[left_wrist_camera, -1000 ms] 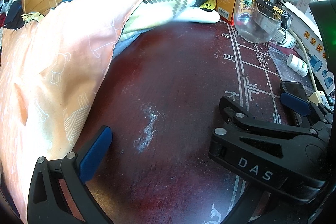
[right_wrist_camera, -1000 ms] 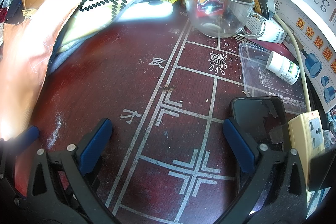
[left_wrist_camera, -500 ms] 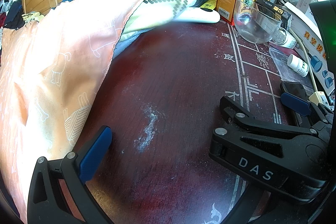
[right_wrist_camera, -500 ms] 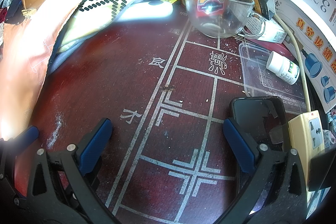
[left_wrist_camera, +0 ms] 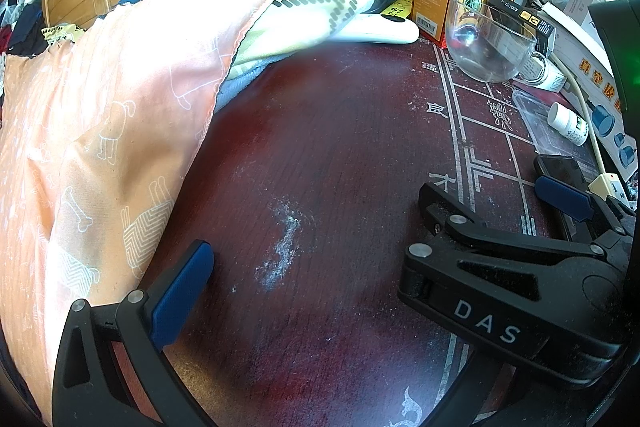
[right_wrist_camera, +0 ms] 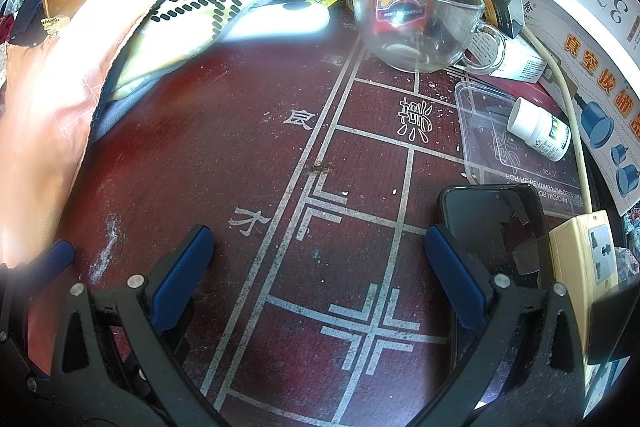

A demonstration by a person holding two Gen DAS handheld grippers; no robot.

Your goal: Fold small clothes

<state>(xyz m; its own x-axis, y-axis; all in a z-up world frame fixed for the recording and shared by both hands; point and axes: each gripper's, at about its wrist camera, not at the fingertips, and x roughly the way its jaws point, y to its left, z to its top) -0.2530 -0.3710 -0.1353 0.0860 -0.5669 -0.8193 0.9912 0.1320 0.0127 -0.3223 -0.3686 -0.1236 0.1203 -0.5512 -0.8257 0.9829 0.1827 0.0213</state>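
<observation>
Meanwhile, a peach-orange cotton garment printed with white dogs and bones lay draped down the left of the frame over the edge of a dark red lacquered table, a cream knit piece with dark dashes behind it at upper centre. Thin and limp, the cloth looked light and likely to sag; its hemmed right edge seemed the best hold. The left gripper sat low at the bottom, spread wide and empty; the right gripper was likewise splayed over bare tabletop, near a clear glass cup and a black phone
</observation>
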